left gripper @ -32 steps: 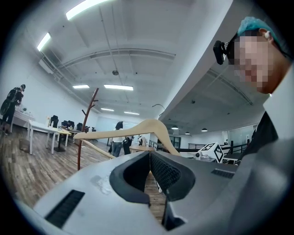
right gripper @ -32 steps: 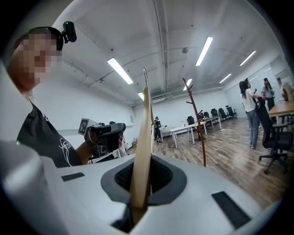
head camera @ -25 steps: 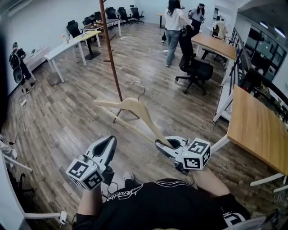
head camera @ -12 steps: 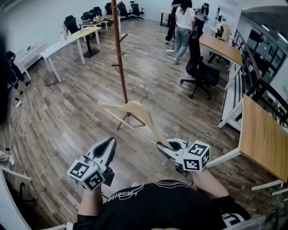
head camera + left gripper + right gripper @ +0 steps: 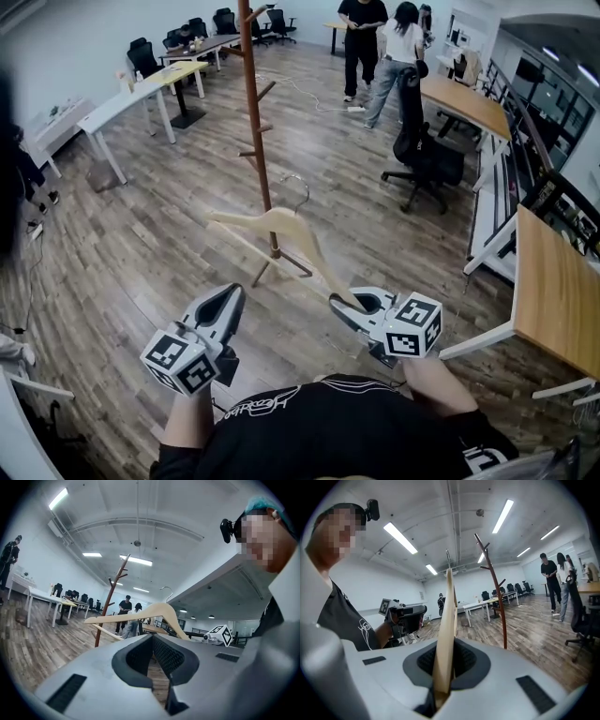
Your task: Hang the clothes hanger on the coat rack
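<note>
A pale wooden clothes hanger [image 5: 281,225] with a metal hook [image 5: 298,187] sticks out level from my right gripper [image 5: 342,302], which is shut on one arm's end. In the right gripper view the hanger [image 5: 447,620] stands edge-on between the pads [image 5: 461,660]. The brown coat rack [image 5: 258,141] rises just beyond the hanger, its feet [image 5: 277,267] on the wooden floor. My left gripper [image 5: 230,292] hovers to the left, shut and holding nothing, apart from the hanger. From the left gripper view the hanger [image 5: 140,613] and the rack [image 5: 108,606] lie ahead of its jaws.
Two people [image 5: 361,42] stand at the far end beside a black office chair [image 5: 427,155]. A wooden desk [image 5: 558,291] fills the right side. White and yellow desks [image 5: 122,103] line the left wall. Open wooden floor surrounds the rack.
The coat rack has come nearer and now stands right behind the hanger. Both grippers keep their pose, the hanger still clamped in the right one.
</note>
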Available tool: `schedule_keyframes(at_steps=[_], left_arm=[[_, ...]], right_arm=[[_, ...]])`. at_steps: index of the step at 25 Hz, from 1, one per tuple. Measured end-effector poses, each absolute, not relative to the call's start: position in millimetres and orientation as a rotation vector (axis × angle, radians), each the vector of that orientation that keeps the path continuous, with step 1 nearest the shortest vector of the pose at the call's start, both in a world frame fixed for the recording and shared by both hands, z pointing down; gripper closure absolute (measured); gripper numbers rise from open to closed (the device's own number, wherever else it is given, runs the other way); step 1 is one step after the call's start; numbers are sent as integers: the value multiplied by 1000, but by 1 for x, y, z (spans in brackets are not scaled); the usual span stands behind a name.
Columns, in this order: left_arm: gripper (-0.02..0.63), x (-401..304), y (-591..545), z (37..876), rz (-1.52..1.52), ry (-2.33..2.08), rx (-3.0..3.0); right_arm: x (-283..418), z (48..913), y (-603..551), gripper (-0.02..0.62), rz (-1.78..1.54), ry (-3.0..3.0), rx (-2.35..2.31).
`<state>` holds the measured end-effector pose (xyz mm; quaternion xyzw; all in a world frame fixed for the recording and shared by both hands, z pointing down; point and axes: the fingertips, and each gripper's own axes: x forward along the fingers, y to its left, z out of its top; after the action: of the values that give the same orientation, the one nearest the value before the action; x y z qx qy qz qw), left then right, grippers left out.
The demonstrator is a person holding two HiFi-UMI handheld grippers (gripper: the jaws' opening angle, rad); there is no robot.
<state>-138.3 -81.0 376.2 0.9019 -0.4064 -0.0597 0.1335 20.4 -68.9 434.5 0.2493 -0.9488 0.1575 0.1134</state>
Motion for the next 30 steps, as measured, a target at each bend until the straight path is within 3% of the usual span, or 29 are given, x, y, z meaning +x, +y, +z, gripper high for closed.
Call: schedule_keyframes(at_steps=[17, 30], left_arm=[[597, -109, -274, 358, -167, -1284, 2594], [597, -165, -353, 360, -195, -1327, 2580]], right_arm=[[45, 426, -282, 554, 355, -2805, 643], [-1, 407, -384, 554, 320, -2827, 645]])
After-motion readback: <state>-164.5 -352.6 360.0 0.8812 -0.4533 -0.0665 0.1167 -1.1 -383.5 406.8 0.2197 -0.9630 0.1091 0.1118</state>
